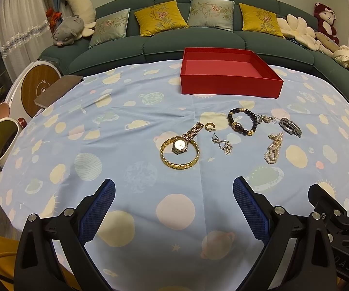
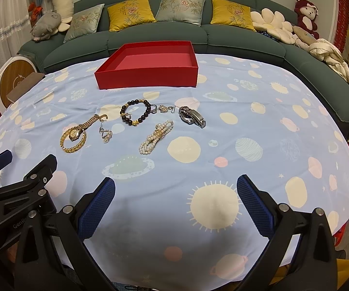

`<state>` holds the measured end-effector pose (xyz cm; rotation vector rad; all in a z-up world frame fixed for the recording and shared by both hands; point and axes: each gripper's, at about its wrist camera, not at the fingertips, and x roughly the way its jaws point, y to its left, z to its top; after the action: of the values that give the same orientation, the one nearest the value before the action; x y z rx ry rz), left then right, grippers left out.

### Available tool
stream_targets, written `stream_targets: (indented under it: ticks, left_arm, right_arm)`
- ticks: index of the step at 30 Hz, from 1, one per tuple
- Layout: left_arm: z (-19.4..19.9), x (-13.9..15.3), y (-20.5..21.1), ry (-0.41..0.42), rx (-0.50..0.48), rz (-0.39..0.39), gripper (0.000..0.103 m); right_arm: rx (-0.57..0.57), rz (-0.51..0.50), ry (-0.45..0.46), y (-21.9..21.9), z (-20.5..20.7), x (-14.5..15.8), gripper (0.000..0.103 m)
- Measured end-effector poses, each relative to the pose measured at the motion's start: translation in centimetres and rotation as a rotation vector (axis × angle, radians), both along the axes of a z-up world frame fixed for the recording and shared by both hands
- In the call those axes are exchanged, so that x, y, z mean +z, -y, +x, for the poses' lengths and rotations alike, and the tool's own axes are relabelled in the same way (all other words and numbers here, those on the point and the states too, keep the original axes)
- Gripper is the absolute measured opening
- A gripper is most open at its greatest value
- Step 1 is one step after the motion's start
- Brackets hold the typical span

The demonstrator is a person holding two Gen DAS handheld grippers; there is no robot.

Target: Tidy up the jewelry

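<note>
An empty red box (image 1: 230, 82) (image 2: 147, 77) stands at the table's far side. In front of it lies jewelry: a gold bangle (image 1: 179, 163) (image 2: 73, 148) with a gold watch (image 1: 180, 144) (image 2: 73, 133) across it, a gold ring (image 1: 209, 126), a silver pendant (image 1: 225, 146) (image 2: 106, 135), a dark bead bracelet (image 1: 242, 122) (image 2: 135, 112), a pearl strand (image 1: 274, 149) (image 2: 156, 137) and a steel watch (image 1: 290, 126) (image 2: 192, 116). My left gripper (image 1: 174, 191) and right gripper (image 2: 175, 189) are open and empty, near the front edge.
A blue planet-print cloth (image 1: 126, 145) covers the table. A green sofa (image 1: 198, 41) with cushions and plush toys runs behind and to the right. White appliances (image 1: 36, 89) stand off the left edge.
</note>
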<state>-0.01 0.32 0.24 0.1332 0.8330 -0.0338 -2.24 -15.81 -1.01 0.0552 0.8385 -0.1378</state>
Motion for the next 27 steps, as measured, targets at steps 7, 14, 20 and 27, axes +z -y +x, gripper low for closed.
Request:
stream_targets:
  ticks: [7,14,20,27]
  left_arm:
    - [0.02,0.0,-0.02,0.0,0.001,0.0,0.095]
    - [0.02,0.01,-0.02,0.0,0.001,-0.001,0.095]
    - [0.02,0.01,-0.03,0.0,0.0,-0.002,0.094]
    - [-0.06,0.04,0.27,-0.006,-0.004,-0.004,0.092]
  right_arm:
    - [-0.001,0.001,0.001,-0.05,0.0,-0.03,0.098]
    - [-0.001,0.0,0.001,0.0,-0.02,0.01,0.098]
    - [-0.001,0.001,0.001,0.0,-0.02,0.01,0.098]
    - [-0.001,0.002,0.0,0.0,-0.02,0.0,0.098]
